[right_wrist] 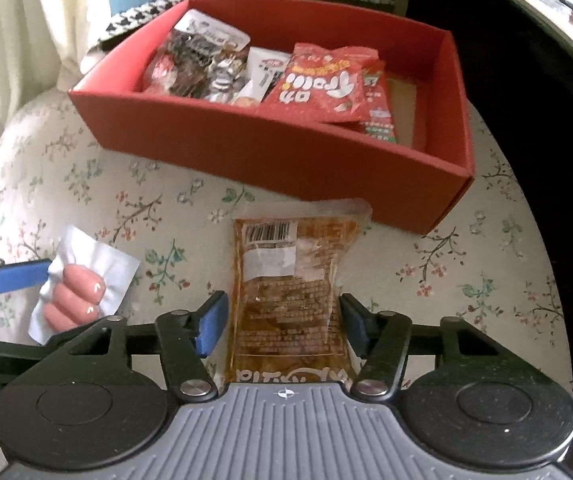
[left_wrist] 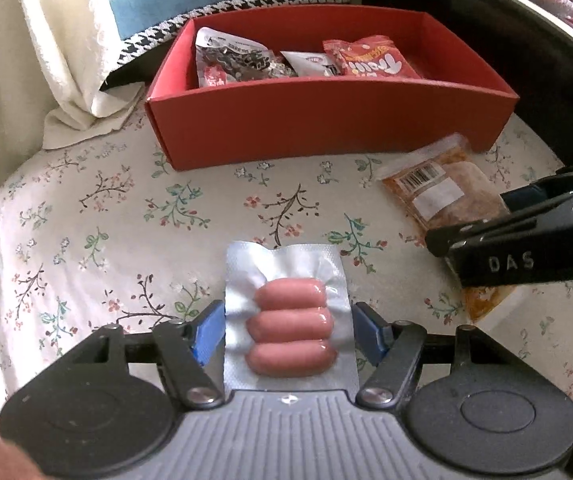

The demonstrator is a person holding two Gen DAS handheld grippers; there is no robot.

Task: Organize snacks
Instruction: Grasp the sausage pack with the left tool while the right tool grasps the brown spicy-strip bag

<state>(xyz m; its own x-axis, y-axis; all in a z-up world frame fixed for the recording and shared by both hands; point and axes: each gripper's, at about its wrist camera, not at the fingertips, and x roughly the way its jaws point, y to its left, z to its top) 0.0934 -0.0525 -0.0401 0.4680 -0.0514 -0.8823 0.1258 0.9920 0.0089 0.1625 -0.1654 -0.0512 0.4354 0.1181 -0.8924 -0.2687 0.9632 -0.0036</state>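
Covering the table (left_wrist: pixel 98 220), a flowered cloth carried a red box (left_wrist: pixel 326 120) at the far edge, snack packets inside. Nearer us, our right gripper (right_wrist: pixel 282 320) closed its blue pads on the brown pouch (right_wrist: pixel 290 280), and our left gripper (left_wrist: pixel 288 332) clamped the sausage pack (left_wrist: pixel 290 320) by its foil edges.
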